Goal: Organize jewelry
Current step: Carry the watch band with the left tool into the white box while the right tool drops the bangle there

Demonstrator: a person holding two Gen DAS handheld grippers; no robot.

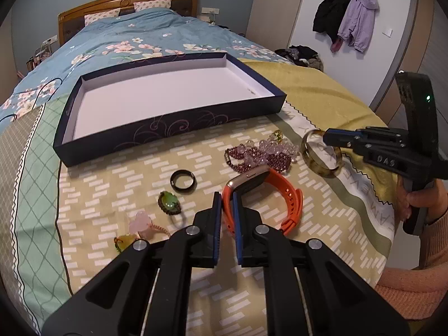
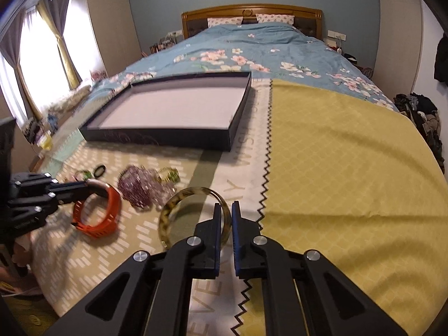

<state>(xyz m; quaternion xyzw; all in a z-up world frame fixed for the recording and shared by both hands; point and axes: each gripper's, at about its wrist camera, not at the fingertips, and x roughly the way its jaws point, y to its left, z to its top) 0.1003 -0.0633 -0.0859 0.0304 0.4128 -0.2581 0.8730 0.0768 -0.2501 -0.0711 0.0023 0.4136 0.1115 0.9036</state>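
An orange smartwatch lies on the patterned cloth, and my left gripper is shut on its strap beside the watch face. The right wrist view shows the same grip, left gripper on the watch. My right gripper is shut on the rim of a tortoiseshell bangle, which stands tilted on the cloth. In the left wrist view that gripper pinches the bangle at the right. A shallow dark box with a white inside sits behind the jewelry.
Loose on the cloth are a black ring, a green stone ring, a pink pendant, an amber piece and a pile of purple bead bracelets. A yellow cloth covers the bed to the right.
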